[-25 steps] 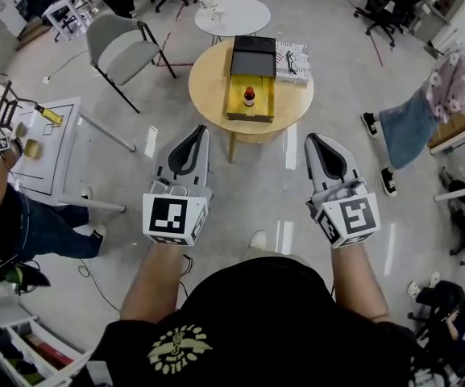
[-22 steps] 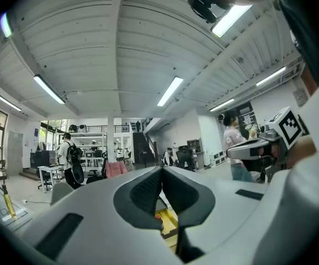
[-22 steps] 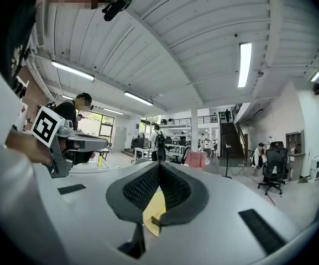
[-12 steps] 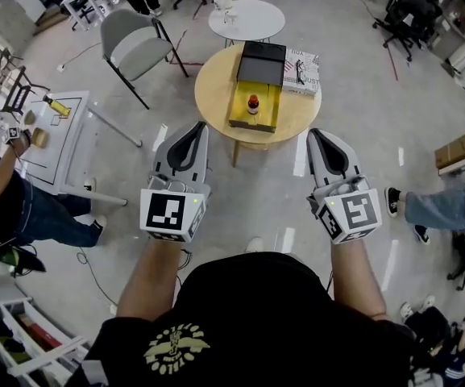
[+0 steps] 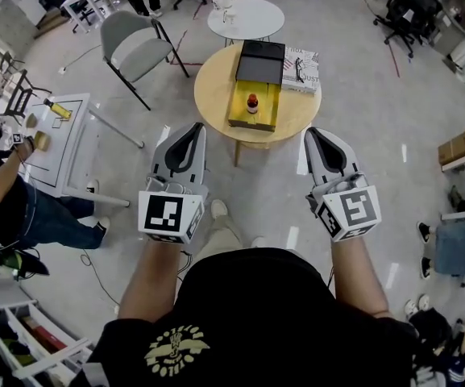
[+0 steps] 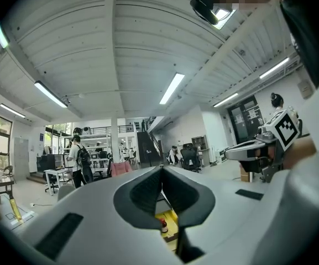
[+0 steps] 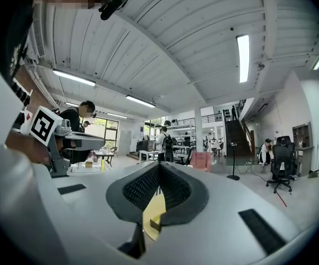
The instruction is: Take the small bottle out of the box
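yellow-lined box (image 5: 264, 113) on round wooden tabletop (image 5: 212, 79) | small bottle (image 5: 251, 102) upright inside | left gripper (image 5: 195, 129), right gripper (image 5: 311, 132): jaws clenched, empty, well short | you open one pair, then descend straight over the cap

Left gripper (image 5: 192, 132) sat left of centre, right gripper (image 5: 313, 134) right of centre — both pointed up-frame, jaws pressed together, empty.

Ok so the wearer's leg (image 5: 226, 234) is now swinging forward into a floor patch that was bare a second ago, stepping toward the round table (image 5: 213, 79) with the yellow box (image 5: 240, 113), and the passerby in denim (image 5: 460, 248) is sliding further down the right edge.
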Demonstrator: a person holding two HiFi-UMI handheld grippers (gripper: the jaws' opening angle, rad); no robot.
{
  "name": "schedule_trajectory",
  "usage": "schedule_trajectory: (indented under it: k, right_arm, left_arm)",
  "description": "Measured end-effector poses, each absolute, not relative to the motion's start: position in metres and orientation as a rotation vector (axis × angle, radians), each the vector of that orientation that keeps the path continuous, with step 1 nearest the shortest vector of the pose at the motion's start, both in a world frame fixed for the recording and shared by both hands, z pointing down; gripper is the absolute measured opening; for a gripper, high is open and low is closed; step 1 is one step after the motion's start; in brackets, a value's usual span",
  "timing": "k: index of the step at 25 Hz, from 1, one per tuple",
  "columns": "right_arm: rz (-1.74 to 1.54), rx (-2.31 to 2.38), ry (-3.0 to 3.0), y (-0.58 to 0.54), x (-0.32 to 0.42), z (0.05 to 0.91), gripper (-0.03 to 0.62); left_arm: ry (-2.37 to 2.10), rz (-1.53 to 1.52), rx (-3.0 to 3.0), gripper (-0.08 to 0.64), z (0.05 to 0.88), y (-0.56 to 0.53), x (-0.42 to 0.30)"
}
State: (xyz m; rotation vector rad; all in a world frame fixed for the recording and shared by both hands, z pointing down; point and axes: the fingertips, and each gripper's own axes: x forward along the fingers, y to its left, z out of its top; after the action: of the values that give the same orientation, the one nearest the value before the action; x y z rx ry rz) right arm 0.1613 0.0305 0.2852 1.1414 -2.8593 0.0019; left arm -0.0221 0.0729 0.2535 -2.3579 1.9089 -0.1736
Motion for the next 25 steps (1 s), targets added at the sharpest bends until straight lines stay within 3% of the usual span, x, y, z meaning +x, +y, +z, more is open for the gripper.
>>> schedule_trajectory:
  k: [25]
  right_arm:
    - [0.012,1.148,-2.812,-0.014,0.109,0.298,0.014]
  left_arm:
    - [1.847,-0.212,-2.445,0.015,0.281,0.017,-0.064]
